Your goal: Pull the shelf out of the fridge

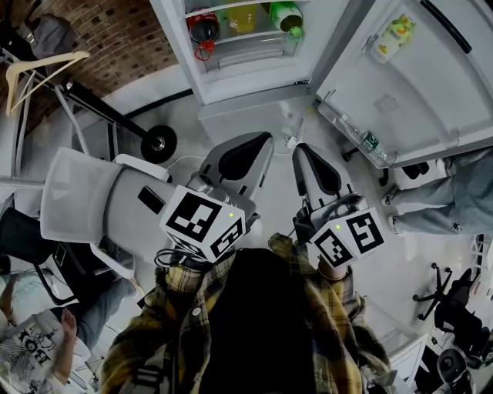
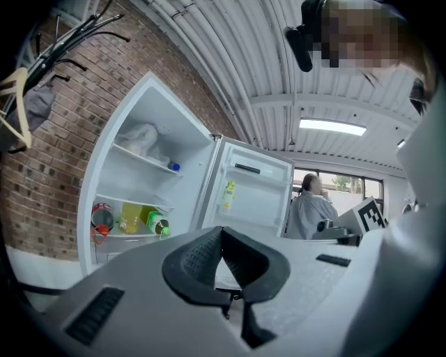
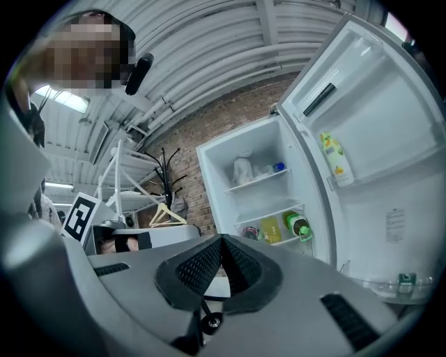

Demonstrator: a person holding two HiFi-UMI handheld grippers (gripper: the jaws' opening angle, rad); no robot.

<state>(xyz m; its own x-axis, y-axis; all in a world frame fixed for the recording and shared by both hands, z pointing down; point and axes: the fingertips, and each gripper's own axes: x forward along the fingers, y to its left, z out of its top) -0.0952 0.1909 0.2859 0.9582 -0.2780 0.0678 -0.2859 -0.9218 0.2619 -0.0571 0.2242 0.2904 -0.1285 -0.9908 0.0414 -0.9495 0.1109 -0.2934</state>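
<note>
Left gripper, right gripper: jaws of both shut tight, nothing held, well apart from fridge. Door open at right. Shelf seated inside, far end, loaded with bottles.

Risks:
- jaws shut on arrival: no grip on shelf lip
- loaded pull: bottles topple out
- skewed pull: shelf jams

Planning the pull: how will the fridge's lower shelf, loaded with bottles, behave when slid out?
Likely heavy: the lower shelf carries three bottles. The green bottle seems to lie on its side, so it may roll if jerked.
</note>
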